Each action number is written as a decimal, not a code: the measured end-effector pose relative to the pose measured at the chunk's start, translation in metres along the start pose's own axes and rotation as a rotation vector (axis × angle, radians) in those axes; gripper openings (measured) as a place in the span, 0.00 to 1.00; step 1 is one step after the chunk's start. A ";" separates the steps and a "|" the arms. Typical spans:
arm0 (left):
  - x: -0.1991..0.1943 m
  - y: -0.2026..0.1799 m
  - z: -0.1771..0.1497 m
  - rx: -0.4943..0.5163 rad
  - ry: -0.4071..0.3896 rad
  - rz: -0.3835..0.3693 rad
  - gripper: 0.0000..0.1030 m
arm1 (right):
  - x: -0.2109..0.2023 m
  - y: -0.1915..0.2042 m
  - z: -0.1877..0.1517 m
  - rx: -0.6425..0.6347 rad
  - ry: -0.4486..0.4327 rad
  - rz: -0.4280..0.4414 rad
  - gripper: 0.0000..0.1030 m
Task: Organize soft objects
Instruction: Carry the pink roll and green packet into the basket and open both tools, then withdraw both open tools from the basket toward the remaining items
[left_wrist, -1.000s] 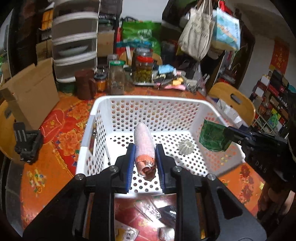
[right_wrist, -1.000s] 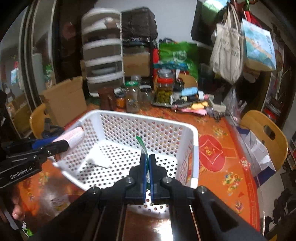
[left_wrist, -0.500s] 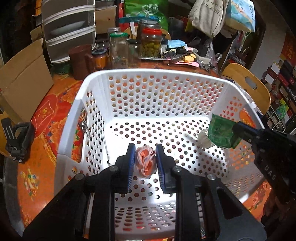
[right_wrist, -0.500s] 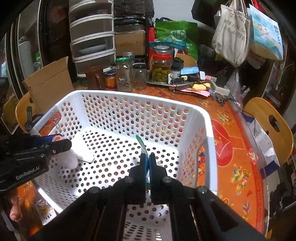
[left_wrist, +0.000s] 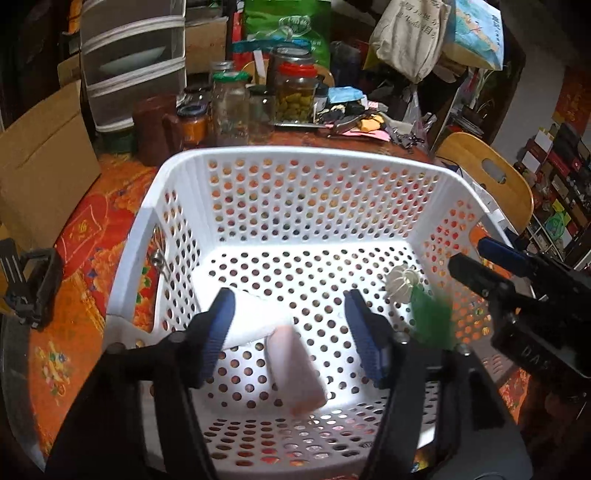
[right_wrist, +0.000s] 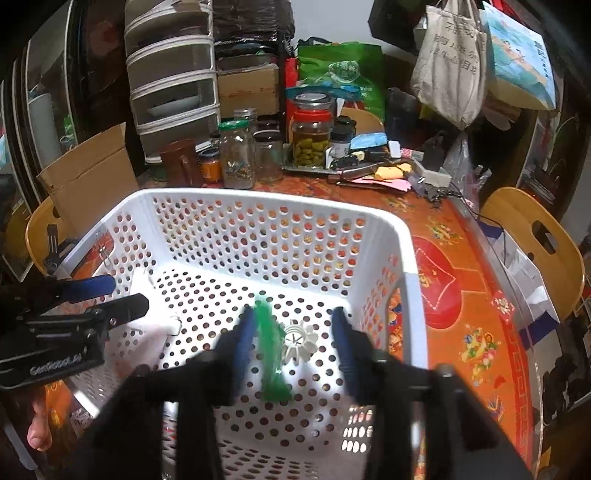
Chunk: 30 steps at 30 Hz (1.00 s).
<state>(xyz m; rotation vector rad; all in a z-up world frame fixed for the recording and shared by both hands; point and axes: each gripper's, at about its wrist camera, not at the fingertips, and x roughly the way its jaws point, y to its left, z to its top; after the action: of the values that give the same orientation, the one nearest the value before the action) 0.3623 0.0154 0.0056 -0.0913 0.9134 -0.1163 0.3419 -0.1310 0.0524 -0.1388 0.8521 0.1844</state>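
A white perforated basket stands on the orange table. My left gripper is open above its floor; a pink rolled cloth lies free between the jaws, beside a white folded cloth. My right gripper is open over the basket's right side; a green soft piece, blurred, hangs loose between its jaws. The green piece also shows in the left wrist view. A white ribbed object lies on the basket floor.
Glass jars and a brown mug stand behind the basket. A cardboard box is at the left, a wooden chair at the right. A metal clip hangs on the basket's left wall.
Both grippers opened inside the basket. The pink roll left the left jaws and lies on the floor. The green piece left the right jaws and is dropping.
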 end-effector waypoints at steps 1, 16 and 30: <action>-0.002 -0.002 0.001 0.008 -0.008 0.011 0.65 | -0.001 0.000 0.000 0.000 -0.001 -0.003 0.53; -0.070 0.001 -0.006 0.019 -0.163 0.035 0.93 | -0.033 0.002 -0.005 -0.008 -0.067 0.004 1.00; -0.129 0.019 -0.080 0.008 -0.195 0.088 1.00 | -0.069 -0.012 -0.042 0.036 -0.120 0.009 1.00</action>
<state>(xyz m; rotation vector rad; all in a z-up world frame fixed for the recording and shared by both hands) 0.2224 0.0495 0.0556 -0.0540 0.7214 -0.0283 0.2697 -0.1580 0.0780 -0.0893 0.7359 0.1842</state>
